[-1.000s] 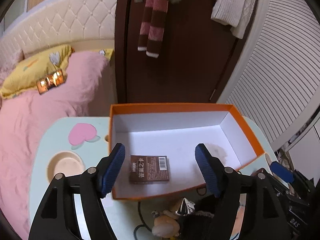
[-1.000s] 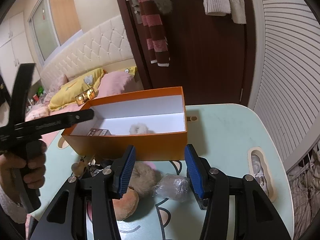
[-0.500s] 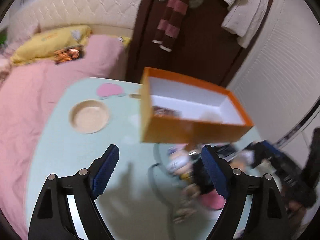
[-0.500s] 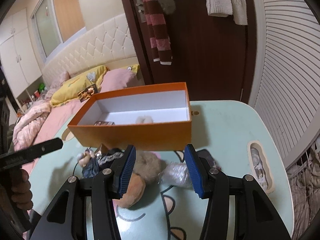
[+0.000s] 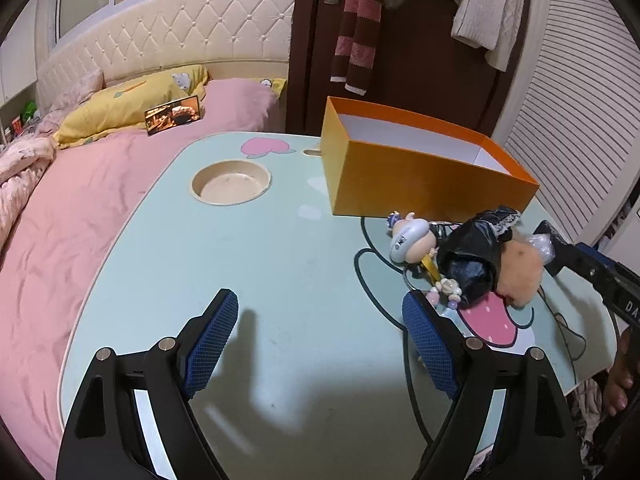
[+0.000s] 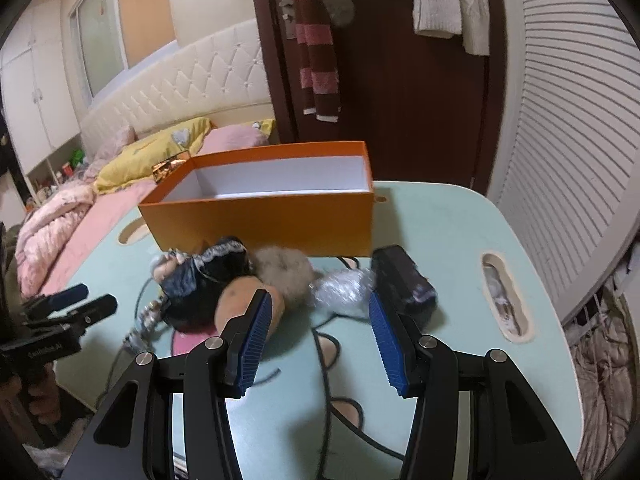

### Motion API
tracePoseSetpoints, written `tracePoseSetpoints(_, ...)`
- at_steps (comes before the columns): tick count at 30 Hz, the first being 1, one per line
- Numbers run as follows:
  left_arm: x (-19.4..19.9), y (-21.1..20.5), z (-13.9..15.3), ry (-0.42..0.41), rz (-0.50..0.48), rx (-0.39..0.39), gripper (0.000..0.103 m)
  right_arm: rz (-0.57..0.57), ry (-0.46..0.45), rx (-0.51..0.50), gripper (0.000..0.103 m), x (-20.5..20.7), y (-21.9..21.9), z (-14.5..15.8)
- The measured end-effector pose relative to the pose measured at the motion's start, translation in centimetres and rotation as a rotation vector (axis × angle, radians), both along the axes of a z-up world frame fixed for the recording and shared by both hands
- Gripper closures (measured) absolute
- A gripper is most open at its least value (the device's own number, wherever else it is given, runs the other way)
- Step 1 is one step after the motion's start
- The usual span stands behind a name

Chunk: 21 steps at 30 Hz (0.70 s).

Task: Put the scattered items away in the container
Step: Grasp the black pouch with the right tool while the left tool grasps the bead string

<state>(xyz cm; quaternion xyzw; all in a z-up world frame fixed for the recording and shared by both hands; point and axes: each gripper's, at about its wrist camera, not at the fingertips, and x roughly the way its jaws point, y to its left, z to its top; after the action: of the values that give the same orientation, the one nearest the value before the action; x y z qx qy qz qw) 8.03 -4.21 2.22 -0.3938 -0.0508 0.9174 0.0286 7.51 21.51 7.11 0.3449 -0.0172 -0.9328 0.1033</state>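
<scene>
Hovering over the pale green desk [image 5: 280, 264], both tools are empty with fingers spread wide. Left tool [image 5: 320, 344] points at a bare stretch of desk, with the clutter off to its right. Right tool [image 6: 316, 336] is aimed straight at the clutter, a placement that looks suited to taking the next piece.

Orange box [image 6: 264, 216] stands upright and open-topped at the far side of the desk, its long wall facing the pile, so a short lift over the rim should suffice. Its floor is hidden from both views at this angle; contents cannot be told.

The items lie bunched just in front of the box:
- capped figurine [image 5: 412, 236], nearest the box wall;
- black glossy pouch with lace trim [image 6: 200, 276], overlapping a tan plush piece [image 6: 240, 304];
- grey fur pompom [image 6: 284, 272];
- crinkled clear wrapper [image 6: 344, 292], just beyond the right tool's fingertips and roughly between them;
- dark case [image 6: 404, 284], beside the right fingertip;
- bead string [image 5: 444, 292], close to the left tool's right finger.

Judgement: wrapper or pompom is the likely next pick.
</scene>
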Motion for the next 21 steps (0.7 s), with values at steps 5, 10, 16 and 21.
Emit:
tracePoseSetpoints(5, 0.3, 0.4, 0.1, 0.014, -0.012, -0.012, 0.019, -0.034, 0.006, 0.025, 0.053, 1.2, 1.0, -0.4)
tracePoseSetpoints(10, 0.6, 0.8, 0.3, 0.022, -0.036, -0.017, 0.019, -0.07, 0.006, 0.068, 0.058, 1.1, 1.7, -0.8)
tracePoseSetpoints(16, 0.8, 1.7, 0.4, 0.016, -0.11, 0.003, 0.019, -0.12, 0.013, 0.096, 0.058, -0.7, 2.7, -0.5)
tracePoseSetpoints(21, 1.0, 2.8, 0.6, 0.011, -0.17, 0.023, 0.019, -0.091, -0.028, 0.085, 0.058, -1.9, 3.1, -0.9)
